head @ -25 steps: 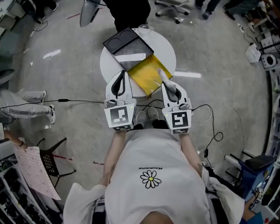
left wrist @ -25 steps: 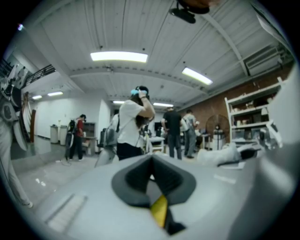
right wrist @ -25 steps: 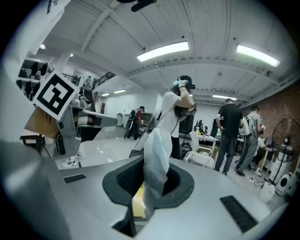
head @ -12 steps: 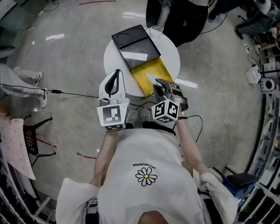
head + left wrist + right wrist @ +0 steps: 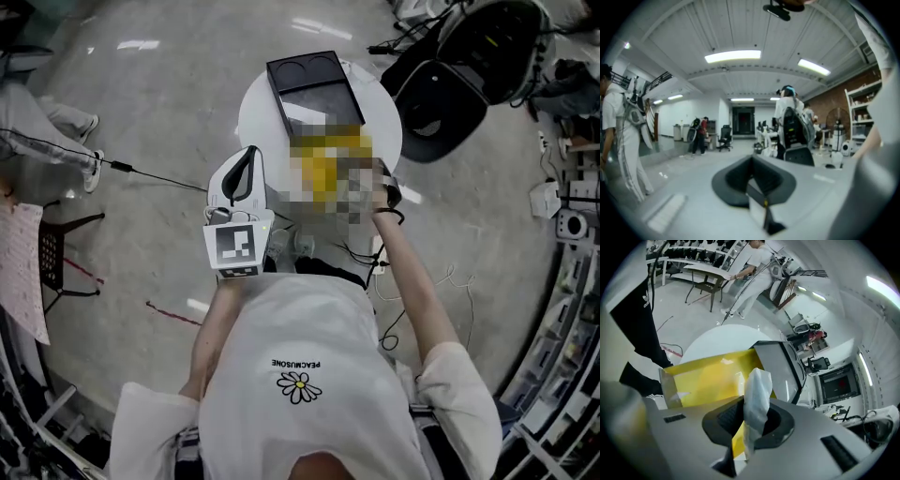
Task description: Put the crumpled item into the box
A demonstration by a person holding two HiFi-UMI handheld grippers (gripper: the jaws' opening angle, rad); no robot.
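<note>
I counted two grippers, one crumpled item, one box, one dark tray and one round counter.

The right gripper [image 5: 751,426] was clamped on the crumpled item [image 5: 757,390], its jaws nearly together with the wad pinched between them and sticking up past their tips. The open box [image 5: 708,378] lay directly behind it in the right gripper view. The head view blurred that spot, so I could not tell whether the item hung over the box or just short of it.

The left gripper [image 5: 246,173] was closed on nothing and stood at the counter's [image 5: 258,108] 7 o'clock edge.

A second before, both grippers sat side by side close to the person's chest. Since then the right arm had stretched out towards the box, while the left gripper had stayed by the counter's edge. A black chair [image 5: 441,108] had also come into sight at about 2 o'clock from the counter.

The item was white, thin and creased, bunched into a tall narrow wad. The box was rectangular, with a smooth, bright yellow inside and pale walls. The tray [image 5: 314,80] was dark, flat and rectangular, with two round hollows at its 12 o'clock end, and it touched the box. The counter top was white, smooth and slightly glossy.
</note>
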